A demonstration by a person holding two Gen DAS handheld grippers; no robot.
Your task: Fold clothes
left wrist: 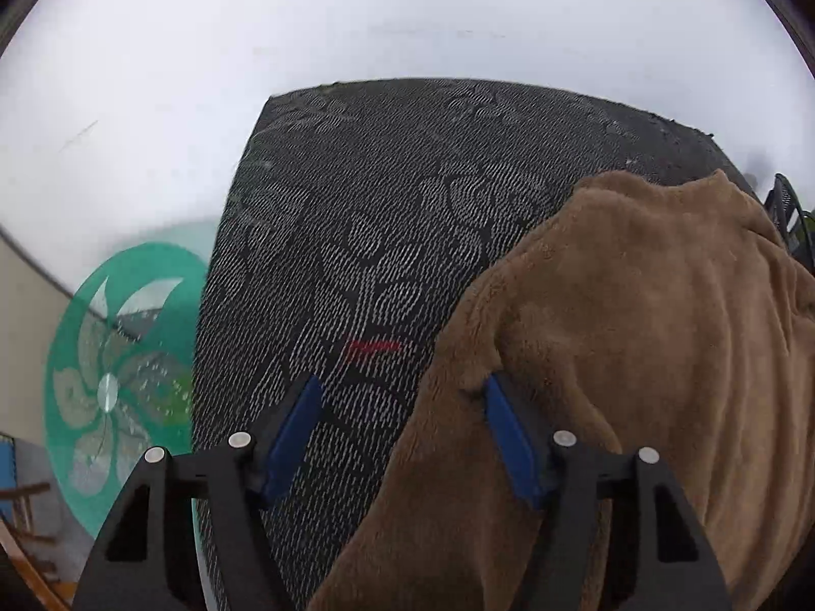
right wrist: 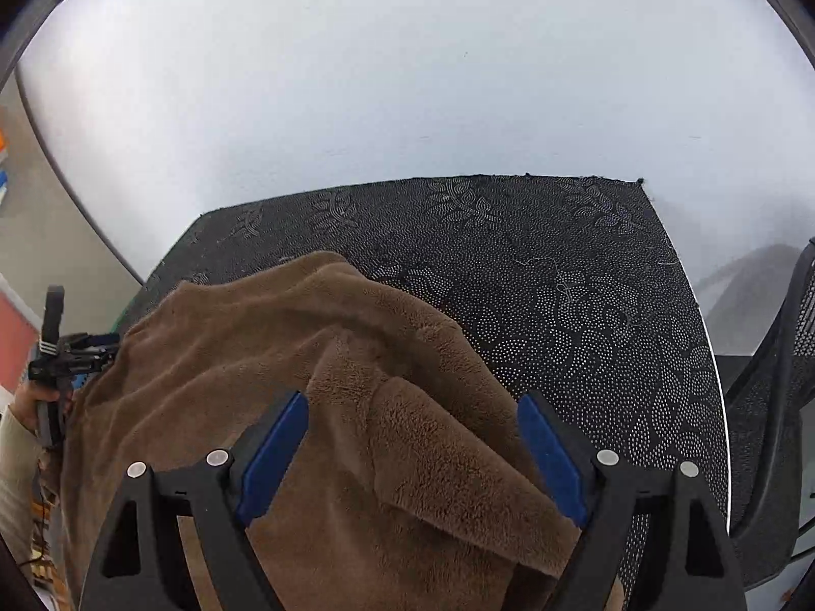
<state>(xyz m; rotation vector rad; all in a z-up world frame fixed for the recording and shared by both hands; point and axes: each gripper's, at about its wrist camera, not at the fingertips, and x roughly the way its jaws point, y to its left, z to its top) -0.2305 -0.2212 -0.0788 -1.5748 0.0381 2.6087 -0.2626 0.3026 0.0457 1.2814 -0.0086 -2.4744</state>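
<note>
On the bench (right wrist: 586, 305), covered with a dark dotted cloth, lies a brown fleece garment (right wrist: 356, 382), bunched and rumpled, spread from the near edge toward the middle. Left tool (left wrist: 402, 397) points down at the garment's left edge, jaws well apart: its right blue pad sits right against the fleece, its left pad over bare patterned cloth, and nothing is pinched between them. Right tool (right wrist: 412, 412) hangs over the garment's right portion, jaws spread wide, a fold of fleece lying below the gap, pads clear of it. From the right wrist view, the left tool shows at the far left edge, a hand (right wrist: 38, 399) in a pale sleeve wrapped around its handle. Off the bench's left side stands a green round fan (left wrist: 117, 387); a black mesh chair (right wrist: 779, 407) sits at the right.
</note>
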